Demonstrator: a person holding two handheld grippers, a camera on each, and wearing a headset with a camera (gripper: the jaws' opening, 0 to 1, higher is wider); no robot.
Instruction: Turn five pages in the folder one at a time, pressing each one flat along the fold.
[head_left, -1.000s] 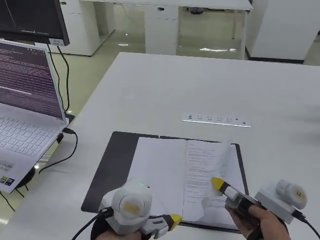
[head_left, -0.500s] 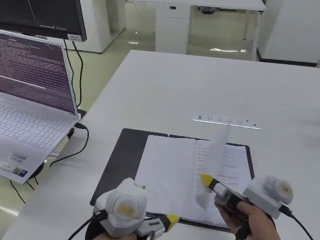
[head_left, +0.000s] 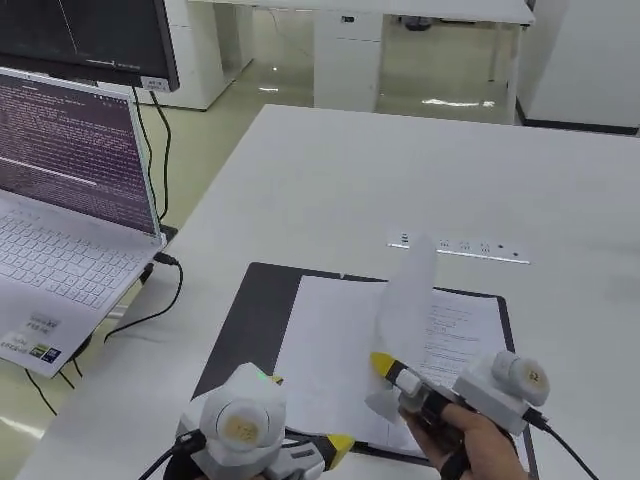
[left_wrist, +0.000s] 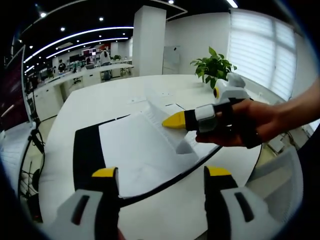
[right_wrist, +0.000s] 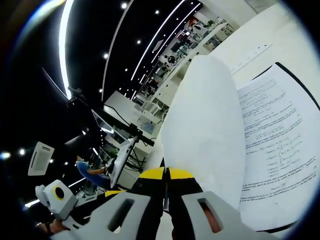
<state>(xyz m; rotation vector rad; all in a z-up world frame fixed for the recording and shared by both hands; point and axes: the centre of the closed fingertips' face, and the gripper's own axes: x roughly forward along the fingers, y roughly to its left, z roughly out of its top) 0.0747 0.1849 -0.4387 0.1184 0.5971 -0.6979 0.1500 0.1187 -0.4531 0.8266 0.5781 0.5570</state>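
The right gripper (head_left: 386, 366) held a page (head_left: 408, 298) upright over the folder (head_left: 238, 330) in shut fingers; the left gripper (left_wrist: 162, 173), fingers open, likely had to press it flat next.

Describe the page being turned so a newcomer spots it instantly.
On the white table lies an open black folder. One sheet stands up near its fold, its lower corner pinched in the right gripper. Unlike the flat pages beside it, it is raised and curled.

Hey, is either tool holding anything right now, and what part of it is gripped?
The right tool is shut on one folder page, pinching it at its bottom edge; the page stands raised. The left tool is open and holds nothing.
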